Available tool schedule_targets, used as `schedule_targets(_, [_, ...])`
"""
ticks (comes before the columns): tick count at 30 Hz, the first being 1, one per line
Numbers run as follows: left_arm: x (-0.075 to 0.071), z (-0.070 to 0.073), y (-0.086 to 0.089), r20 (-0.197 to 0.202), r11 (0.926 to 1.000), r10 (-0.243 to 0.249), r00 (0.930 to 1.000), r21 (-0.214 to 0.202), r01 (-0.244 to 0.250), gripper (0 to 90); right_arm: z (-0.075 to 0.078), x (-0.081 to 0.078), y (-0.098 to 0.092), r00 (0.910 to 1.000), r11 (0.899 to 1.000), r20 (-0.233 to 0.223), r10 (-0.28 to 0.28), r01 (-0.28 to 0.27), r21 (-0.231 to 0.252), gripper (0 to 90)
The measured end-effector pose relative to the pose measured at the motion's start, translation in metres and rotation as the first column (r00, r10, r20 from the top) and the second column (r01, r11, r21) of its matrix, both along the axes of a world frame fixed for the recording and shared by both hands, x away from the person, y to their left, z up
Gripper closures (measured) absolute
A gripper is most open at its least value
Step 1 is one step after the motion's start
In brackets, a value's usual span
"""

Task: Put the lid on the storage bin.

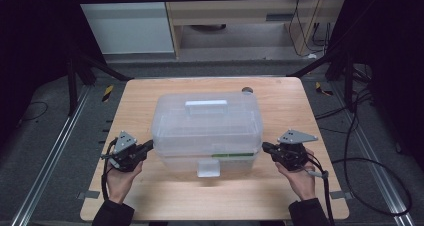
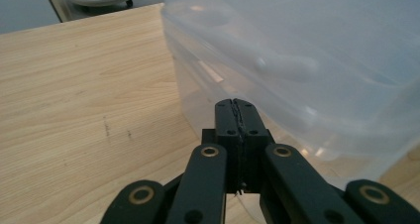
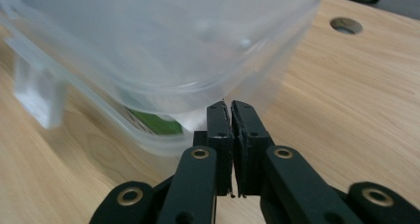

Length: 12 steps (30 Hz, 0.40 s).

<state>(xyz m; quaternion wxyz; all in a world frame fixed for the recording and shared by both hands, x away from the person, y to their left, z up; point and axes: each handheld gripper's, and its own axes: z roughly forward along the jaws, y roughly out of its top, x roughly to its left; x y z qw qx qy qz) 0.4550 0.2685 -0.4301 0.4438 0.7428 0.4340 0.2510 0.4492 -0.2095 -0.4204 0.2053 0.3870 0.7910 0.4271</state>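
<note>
the left gripper [image 1: 148, 147] sits at the left end of the clear plastic box [image 1: 207, 131], its jaws pressed together with nothing between them; in the left gripper view the closed tips [image 2: 236, 105] rest right against the box wall [image 2: 297, 70], just under the lid's rim. the box stands in the middle of the wooden table [image 1: 150, 196], lid on, a handle [image 1: 206, 106] on top and a front latch [image 1: 208, 168] hanging down toward the person. something green [image 1: 232, 155] lies inside along the front right.

the right gripper [image 1: 266, 148] mirrors it at the right end, jaws likewise together and empty; in the right gripper view its tips [image 3: 231, 106] tuck beneath the overhanging rim [image 3: 163, 90], close to the green thing [image 3: 156, 124].

the work looks like handling the box from both ends with closed tips. to do it well, both tips should catch under the rim at the same height, and both hands should move together so the box stays level. uneven pushing would probably twist it or let it slip on the smooth wood.

no brand, label or readable writing shows on the box, the grippers or the table.
</note>
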Motion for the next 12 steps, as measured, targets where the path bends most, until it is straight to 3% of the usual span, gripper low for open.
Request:
schedule_targets(2, [0.001,-0.003,0.008,-0.005,0.9993,0.034,0.9994,-0.017,-0.034,86.6,-0.003,0.001,-0.006,0.9999,1.000,-0.010,-0.009,0.009,0.019,85.3])
schedule_targets(5, [0.002,-0.008,0.023,-0.013,0.9941,0.105,0.9944,-0.025,-0.105,83.8,-0.003,0.000,-0.019,0.9984,0.998,0.007,-0.056,0.056,0.012,81.7])
schedule_targets(7, [0.002,-0.011,0.031,-0.017,0.9883,0.150,0.9885,-0.024,-0.151,78.3,-0.005,0.000,-0.032,0.9937,0.994,0.025,-0.110,0.109,0.011,76.0])
schedule_targets(12, [0.009,-0.027,0.046,-0.032,0.9702,0.242,0.9696,0.007,-0.242,57.8,-0.017,0.003,-0.056,0.9777,0.977,0.005,-0.210,0.209,0.043,59.2])
